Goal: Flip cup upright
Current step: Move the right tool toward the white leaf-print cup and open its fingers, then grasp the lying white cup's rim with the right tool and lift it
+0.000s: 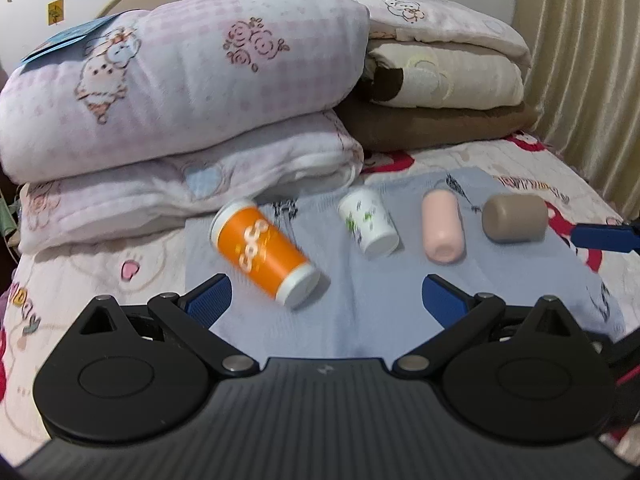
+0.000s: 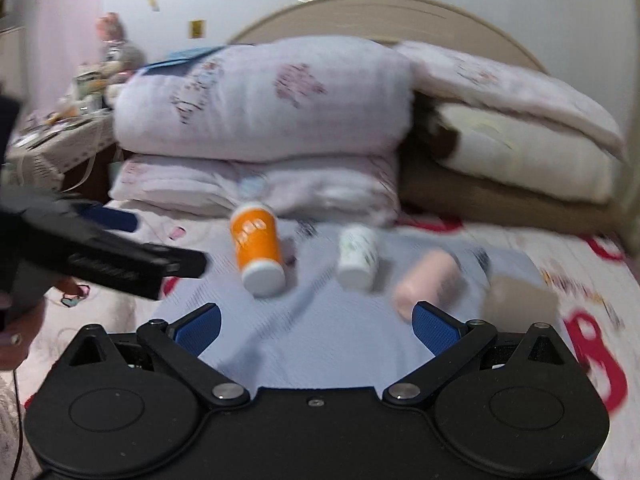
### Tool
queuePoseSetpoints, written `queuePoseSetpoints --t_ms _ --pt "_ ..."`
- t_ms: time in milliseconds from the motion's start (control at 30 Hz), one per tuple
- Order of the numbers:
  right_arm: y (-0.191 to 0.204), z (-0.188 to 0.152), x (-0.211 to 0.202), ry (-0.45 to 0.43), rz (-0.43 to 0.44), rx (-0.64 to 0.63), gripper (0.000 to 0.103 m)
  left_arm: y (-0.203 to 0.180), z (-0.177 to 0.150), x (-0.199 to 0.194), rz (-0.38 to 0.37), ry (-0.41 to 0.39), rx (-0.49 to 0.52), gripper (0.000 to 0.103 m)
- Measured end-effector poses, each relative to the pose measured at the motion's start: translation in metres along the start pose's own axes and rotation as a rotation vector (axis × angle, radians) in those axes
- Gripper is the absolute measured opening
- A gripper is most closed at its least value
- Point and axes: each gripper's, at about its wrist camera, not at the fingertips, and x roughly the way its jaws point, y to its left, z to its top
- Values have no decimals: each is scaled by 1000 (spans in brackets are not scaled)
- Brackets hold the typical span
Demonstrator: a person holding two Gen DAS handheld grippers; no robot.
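four cups (image 1: 370, 222) on cloth (image 1: 400, 312), bedding (image 1: 180, 92) behind

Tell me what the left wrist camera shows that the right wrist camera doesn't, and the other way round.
Only the left wrist view shows the curtain at right and the tip of the right gripper beside the brown cup.

Only the right wrist view shows the cluttered side table at left and the left gripper from the side.

Both show four cups lying on their sides on the blue cloth: orange cup, white floral cup, pink cup and the brown one, with folded blankets behind. Each view shows its own fingers spread open, holding nothing.
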Motion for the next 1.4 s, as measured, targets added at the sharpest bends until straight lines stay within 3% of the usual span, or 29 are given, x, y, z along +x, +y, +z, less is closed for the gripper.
queuePoseSetpoints --t_ms 133,200,500,633,733,833,1100,1167,1233,1367,1400 --pt "-5 17 28 -19 40 -54 103 -1 23 27 11 14 -19 103" --pt "-8 21 44 -31 100 -71 103 3 29 40 0 20 -52 103" --pt "-32 19 137 81 167 -15 97 -2 48 119 -51 100 -127 99" --pt "-51 7 167 109 180 71 92 -10 48 154 -92 124 -133 82" --pt "-65 3 184 108 189 124 92 -16 44 177 -115 136 -135 80" --pt "-75 1 206 109 163 140 92 -15 38 199 -134 165 -164 67" --pt "-84 -4 250 157 157 143 90 2 36 236 -192 207 -249 60" --pt "-82 -4 252 147 144 127 90 2 37 240 -208 209 -252 52" --pt "-81 -3 252 144 146 132 87 3 34 242 -233 211 -266 47" --pt "-77 -1 259 183 93 94 64 1 29 247 -284 217 -282 39" --pt "-77 -2 259 181 91 90 63 0 28 247 -294 214 -289 38"
